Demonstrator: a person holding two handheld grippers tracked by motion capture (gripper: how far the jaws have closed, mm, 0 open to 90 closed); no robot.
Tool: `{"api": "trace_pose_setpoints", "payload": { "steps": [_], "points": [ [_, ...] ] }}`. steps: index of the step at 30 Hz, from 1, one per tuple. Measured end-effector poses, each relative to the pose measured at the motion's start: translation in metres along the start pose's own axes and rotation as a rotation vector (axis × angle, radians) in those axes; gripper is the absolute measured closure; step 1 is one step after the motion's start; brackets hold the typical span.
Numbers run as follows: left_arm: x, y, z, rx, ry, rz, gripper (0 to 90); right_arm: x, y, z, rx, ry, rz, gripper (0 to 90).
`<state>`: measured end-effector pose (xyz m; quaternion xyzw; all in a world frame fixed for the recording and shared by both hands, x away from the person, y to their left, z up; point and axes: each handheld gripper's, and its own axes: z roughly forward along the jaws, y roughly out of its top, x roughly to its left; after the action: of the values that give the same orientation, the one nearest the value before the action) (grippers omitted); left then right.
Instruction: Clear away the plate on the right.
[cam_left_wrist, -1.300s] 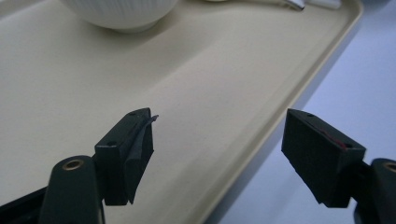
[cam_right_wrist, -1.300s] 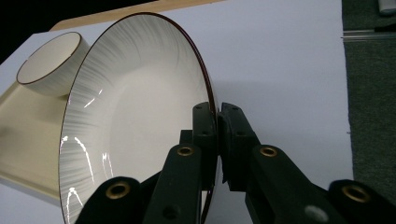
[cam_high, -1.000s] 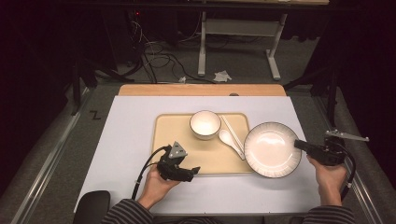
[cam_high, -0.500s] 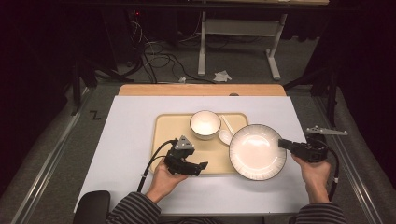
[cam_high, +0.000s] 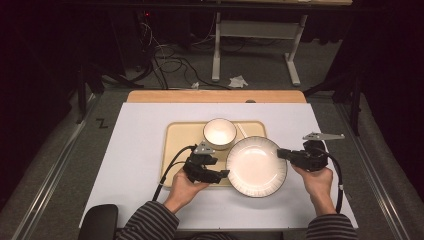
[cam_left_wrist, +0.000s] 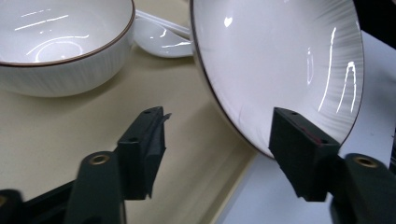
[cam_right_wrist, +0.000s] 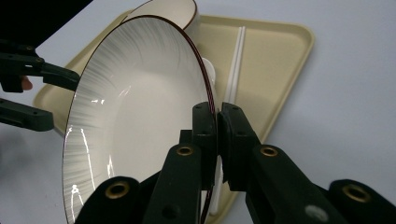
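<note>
Your right gripper (cam_high: 281, 153) pinches the white plate (cam_high: 256, 166) by its rim at three o'clock, holding it over the tray (cam_high: 175, 145). Your left gripper (cam_high: 223, 173), jaws just closing, straddles the rim at nine o'clock without clamping.

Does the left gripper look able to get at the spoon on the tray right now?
Probably not directly: the plate, shut in the right gripper, hangs over the spoon, and the bowl flanks it.

One plate (cam_high: 256, 166), one bowl (cam_high: 219, 132), one tray (cam_high: 176, 150), one spoon (cam_left_wrist: 161, 39), perhaps.
</note>
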<state>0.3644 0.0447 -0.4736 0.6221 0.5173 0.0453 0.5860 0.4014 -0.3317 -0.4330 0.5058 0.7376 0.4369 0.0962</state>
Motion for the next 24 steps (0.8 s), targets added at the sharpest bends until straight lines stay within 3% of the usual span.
{"api": "trace_pose_setpoints", "payload": {
  "steps": [7, 14, 18, 20, 24],
  "points": [
    [-0.007, 0.005, 0.006, 0.009, -0.014, -0.010, 47.1, 0.023, 0.006, 0.015, 0.021, 0.035, -0.058, 87.3],
    [-0.009, 0.008, 0.015, 0.027, -0.044, -0.055, 59.5, 0.042, 0.011, 0.032, 0.050, 0.076, -0.110, 87.2],
    [-0.007, 0.009, 0.020, 0.028, -0.027, -0.074, 69.6, 0.050, 0.013, 0.038, 0.068, 0.094, -0.123, 87.3],
    [-0.005, 0.009, 0.022, 0.031, -0.014, -0.075, 71.4, 0.053, 0.014, 0.040, 0.070, 0.099, -0.127, 87.2],
    [-0.001, 0.012, 0.025, 0.043, -0.011, -0.114, 76.1, 0.057, 0.016, 0.043, 0.069, 0.108, -0.135, 87.3]
  ]
}}
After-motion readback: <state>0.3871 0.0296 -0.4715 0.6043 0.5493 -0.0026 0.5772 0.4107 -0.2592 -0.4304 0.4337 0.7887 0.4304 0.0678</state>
